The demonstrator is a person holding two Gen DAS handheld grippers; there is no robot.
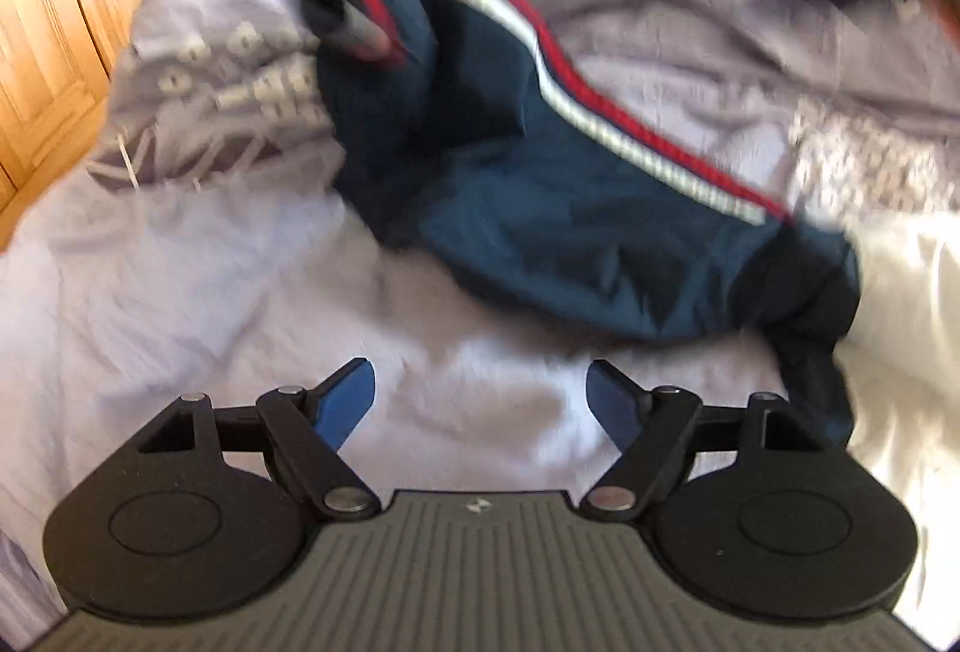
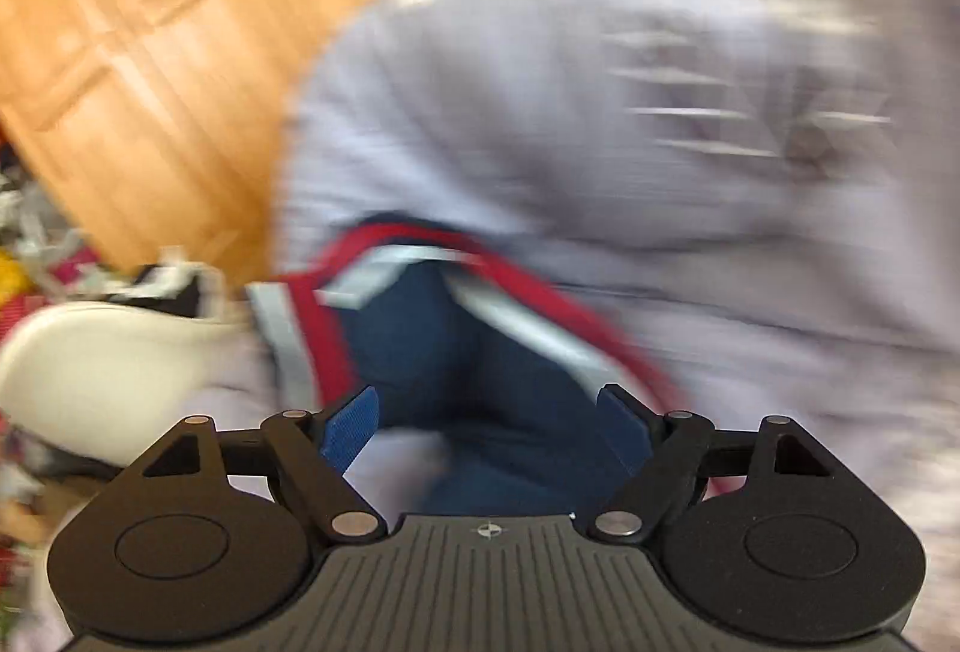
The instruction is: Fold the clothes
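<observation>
One pale lilac bedcover (image 1: 198,256) fills most of both views, and one wooden cupboard (image 1: 66,9) stands beside the bed on the left. On the bedcover lies one dark blue garment (image 1: 540,184) with one red stripe and one white stripe along its edge, crumpled and not folded. The two claws are both released and grasp nothing: the left gripper (image 1: 480,403) is over bare cover near the garment, and the right gripper (image 2: 489,424) is just over its blue cloth.

Two close claw-mounted views over bedding (image 1: 180,292)

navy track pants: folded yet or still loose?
Loose. The navy track pants lie crumpled and twisted on the lilac bedding, striped side seam snaking, no neat fold; both grippers open, neither holding them.
</observation>
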